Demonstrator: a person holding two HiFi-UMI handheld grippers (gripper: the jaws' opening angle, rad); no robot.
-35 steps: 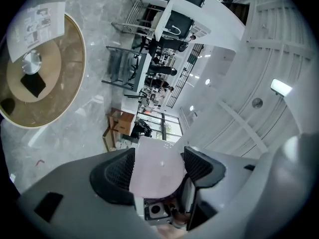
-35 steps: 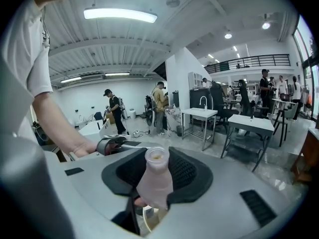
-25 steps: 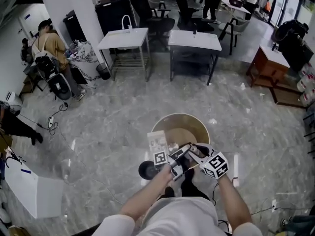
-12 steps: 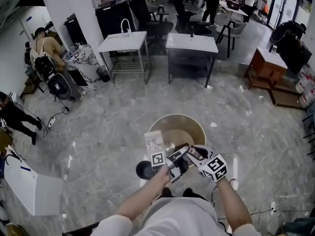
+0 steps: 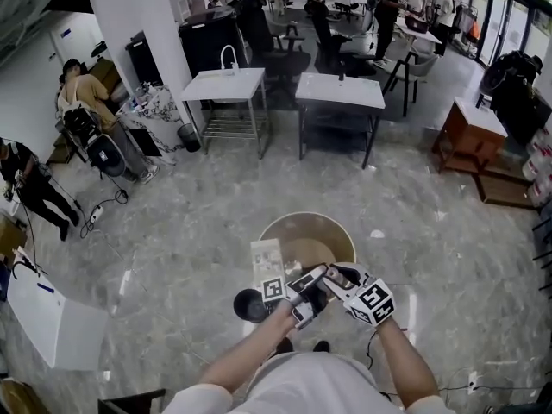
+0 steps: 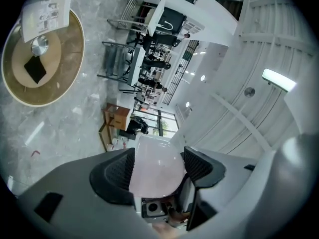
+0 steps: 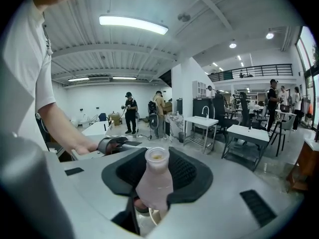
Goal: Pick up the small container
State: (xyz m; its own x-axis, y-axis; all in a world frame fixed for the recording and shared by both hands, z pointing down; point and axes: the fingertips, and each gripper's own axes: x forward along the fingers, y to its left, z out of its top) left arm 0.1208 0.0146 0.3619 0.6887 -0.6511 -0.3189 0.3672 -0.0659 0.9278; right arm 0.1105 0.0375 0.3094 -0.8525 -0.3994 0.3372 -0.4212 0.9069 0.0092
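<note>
In the left gripper view, my left gripper (image 6: 157,159) is shut on a pale, pinkish-white container (image 6: 155,176) whose rounded body fills the gap between both ribbed pads. In the right gripper view, my right gripper (image 7: 158,169) is shut on a small pale pink bottle (image 7: 155,183), upright with an open neck. The head view shows both grippers held close together in the air, left gripper (image 5: 304,290) and right gripper (image 5: 338,279), above the near rim of a round tan table (image 5: 332,231). The held things are too small to make out there.
On the round table (image 6: 65,78) lie a printed sheet (image 6: 46,14), a small metal disc (image 6: 39,45) and a black square object (image 6: 36,68). A black round stool (image 5: 248,303) stands beside it. Two white tables (image 5: 341,91) and several people are farther off.
Both grippers stay together with their loads. The head view has shifted slightly, and the people at the left have moved.
</note>
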